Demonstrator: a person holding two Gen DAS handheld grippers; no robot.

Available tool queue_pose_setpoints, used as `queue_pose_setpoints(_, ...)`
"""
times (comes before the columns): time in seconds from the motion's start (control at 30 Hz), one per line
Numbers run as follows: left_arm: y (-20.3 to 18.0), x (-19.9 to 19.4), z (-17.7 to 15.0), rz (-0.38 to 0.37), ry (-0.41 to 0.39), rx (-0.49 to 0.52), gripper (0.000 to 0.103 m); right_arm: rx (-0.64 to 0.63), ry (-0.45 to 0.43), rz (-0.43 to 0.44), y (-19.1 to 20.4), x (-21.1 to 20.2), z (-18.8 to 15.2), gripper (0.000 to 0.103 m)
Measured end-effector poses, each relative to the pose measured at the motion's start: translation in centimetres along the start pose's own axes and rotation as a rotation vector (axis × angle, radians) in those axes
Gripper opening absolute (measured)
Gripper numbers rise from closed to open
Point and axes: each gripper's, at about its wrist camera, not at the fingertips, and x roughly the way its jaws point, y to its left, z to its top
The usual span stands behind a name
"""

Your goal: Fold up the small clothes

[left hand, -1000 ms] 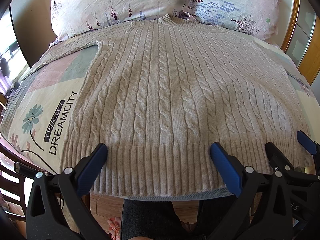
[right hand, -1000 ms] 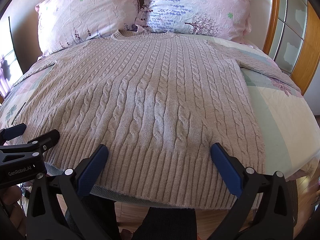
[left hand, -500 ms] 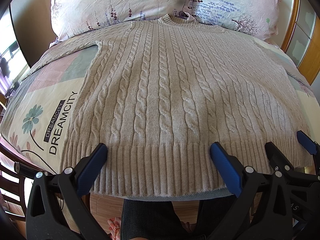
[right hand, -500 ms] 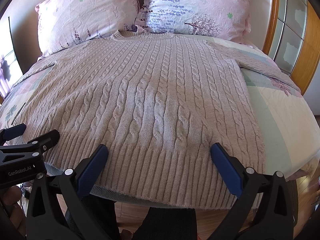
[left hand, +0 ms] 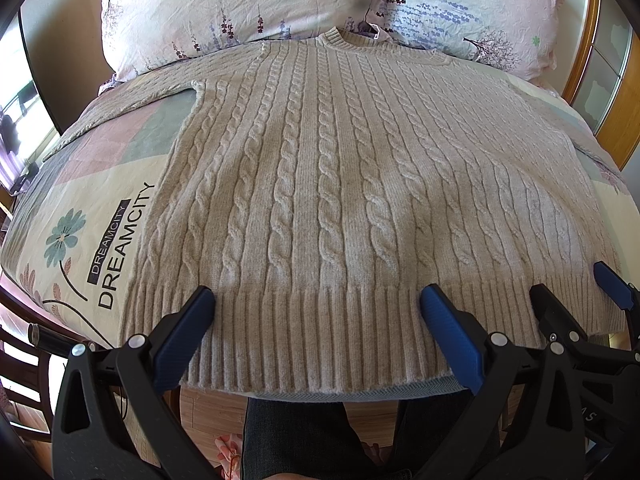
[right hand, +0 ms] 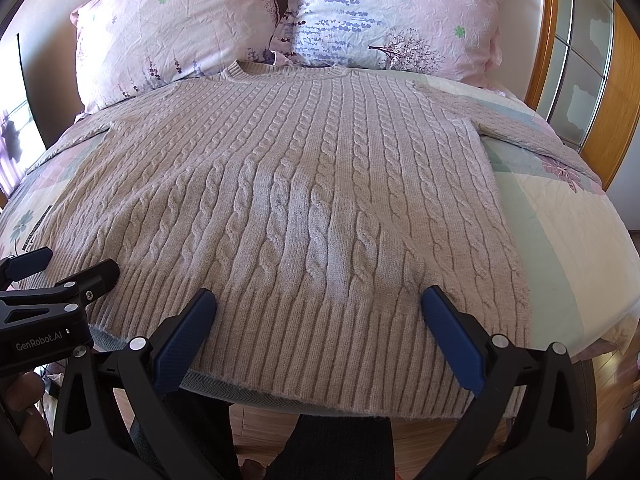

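A beige cable-knit sweater [left hand: 340, 184] lies flat and spread out on the bed, collar toward the pillows, ribbed hem at the near edge; it also shows in the right wrist view [right hand: 304, 208]. Its sleeves stretch out to both sides. My left gripper [left hand: 316, 300] is open and empty, hovering over the left half of the hem. My right gripper [right hand: 318, 300] is open and empty over the right half of the hem. Each gripper shows at the edge of the other's view, the right one [left hand: 576, 292] and the left one [right hand: 72, 266].
The bed [left hand: 80, 216] has a patterned quilt printed DREAMCITY. Two floral pillows [left hand: 240, 8] lean at the head. A wooden frame with glass panels [right hand: 592, 64] stands to the right. Wooden floor and the person's legs [left hand: 320, 436] are below the near bed edge.
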Motion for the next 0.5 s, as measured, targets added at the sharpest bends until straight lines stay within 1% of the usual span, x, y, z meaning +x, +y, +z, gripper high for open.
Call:
queue_pose_setpoints(0.33, 0.1, 0.1, 0.2, -0.002, 0.007, 0.006, 0.101, -0.009, -0.003, 0.006, 0.1, 0.0, 0.0, 0.102)
queue_pose_setpoints(0.4, 0.1, 0.1, 0.4, -0.002, 0.012, 0.014, 0.101, -0.04, -0.036, 0.033, -0.1, -0.1, -0.1, 0.102)
queue_pose_setpoints(0.43, 0.1, 0.2, 0.3, -0.003, 0.015, 0.021, 0.101, -0.076, -0.055, 0.064, -0.1, -0.3, 0.4, 0.102)
queue_pose_setpoints(0.47, 0.2, 0.1, 0.4, -0.013, 0.015, 0.028, 0.101, -0.074, -0.041, 0.074, -0.2, -0.1, 0.6, 0.102)
queue_pose_setpoints(0.5, 0.3, 0.1, 0.4, -0.022, 0.02, 0.035, 0.101, -0.061, -0.052, 0.116, -1.4, -0.5, 1.4, 0.102)
